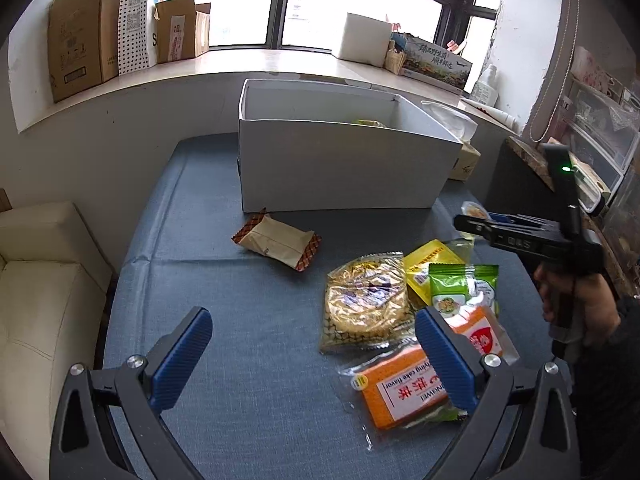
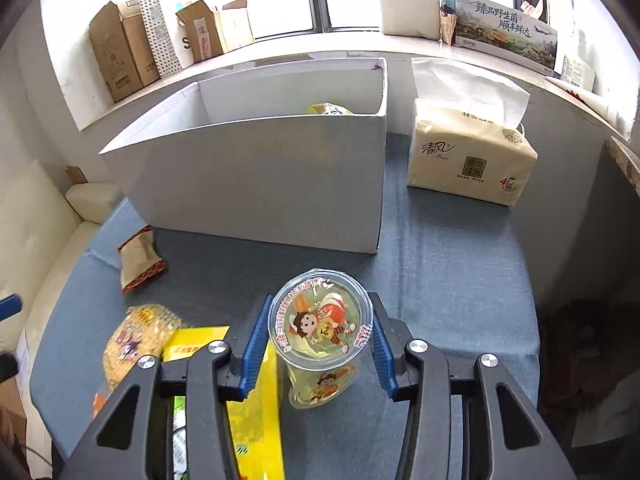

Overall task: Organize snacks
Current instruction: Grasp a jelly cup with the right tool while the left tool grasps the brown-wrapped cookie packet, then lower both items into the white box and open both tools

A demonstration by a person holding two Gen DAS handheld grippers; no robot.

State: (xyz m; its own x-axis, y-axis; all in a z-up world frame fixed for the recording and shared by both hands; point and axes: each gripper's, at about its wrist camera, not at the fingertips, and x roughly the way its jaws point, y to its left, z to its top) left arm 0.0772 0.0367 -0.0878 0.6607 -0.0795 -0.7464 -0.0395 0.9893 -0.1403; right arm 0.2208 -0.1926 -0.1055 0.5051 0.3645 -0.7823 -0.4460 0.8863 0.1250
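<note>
A clear jelly cup [image 2: 320,320] with a cartoon lid sits between the blue pads of my right gripper [image 2: 320,300], which is shut on its rim. In the left wrist view that gripper [image 1: 480,226] hovers at the right, held by a hand. My left gripper [image 1: 312,316] stands open above the blue cloth with nothing between its fingers. An orange cake pack [image 1: 400,388] lies by its right finger. A peanut bag [image 1: 366,300], a yellow pack [image 1: 428,260] and a green pack [image 1: 460,288] lie together. A brown snack pack [image 1: 276,242] lies before the white box [image 1: 344,168], which holds a yellowish item.
A tissue pack [image 2: 468,160] stands right of the white box [image 2: 260,184]. A cream sofa [image 1: 40,280] borders the table on the left. Cardboard boxes [image 1: 80,36] line the window sill. Shelving [image 1: 600,140] crowds the right side.
</note>
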